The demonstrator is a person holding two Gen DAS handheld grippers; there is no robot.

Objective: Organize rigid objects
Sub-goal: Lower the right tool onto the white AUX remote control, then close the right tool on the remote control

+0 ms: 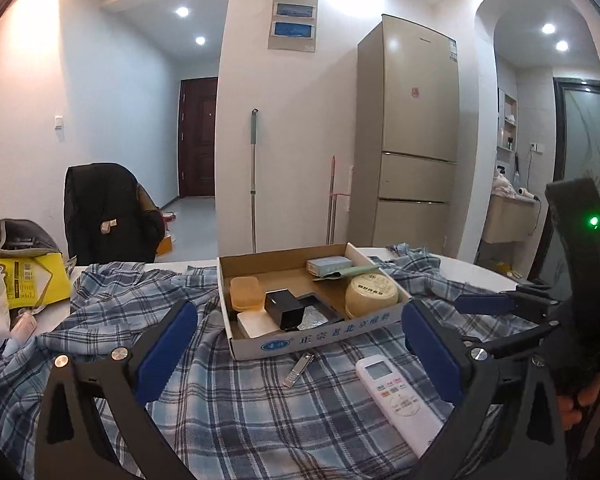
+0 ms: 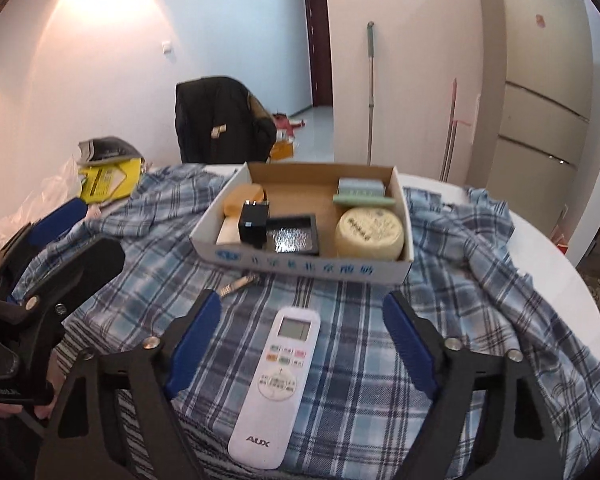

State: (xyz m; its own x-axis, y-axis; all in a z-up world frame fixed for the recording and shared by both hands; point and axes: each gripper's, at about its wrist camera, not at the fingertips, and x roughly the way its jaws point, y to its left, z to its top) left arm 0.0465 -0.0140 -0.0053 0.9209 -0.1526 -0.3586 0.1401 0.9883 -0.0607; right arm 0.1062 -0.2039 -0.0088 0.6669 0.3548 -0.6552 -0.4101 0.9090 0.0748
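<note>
Right wrist view shows the white remote (image 2: 273,384) lying flat on the checked cloth (image 2: 460,280), right between the blue pads of the right gripper (image 2: 302,354). Its jaws are spread wide and hold nothing. The pads stand on each side of the remote but do not touch it.

Just past the remote sits the cardboard box (image 2: 312,266). Lots of things are in it already: a round yellow tub (image 2: 370,232), a black plug block (image 2: 254,222), a black tray (image 2: 294,234), an orange box (image 2: 244,198), a green case (image 2: 364,200) and a small blue pack (image 2: 360,186). So I think most of the tidying is done.

Two things are not in the box yet. One is the remote. The other is a little silver nail clipper (image 2: 238,284), which lies on the cloth near the front wall of the box.

From the left wrist view, the left gripper (image 1: 300,350) is wide open too, and empty. The nail clipper (image 1: 298,369) lies between its pads and a bit ahead, and the remote (image 1: 398,398) is off to its right.

My guess is the remote goes next, then the clipper.
</note>
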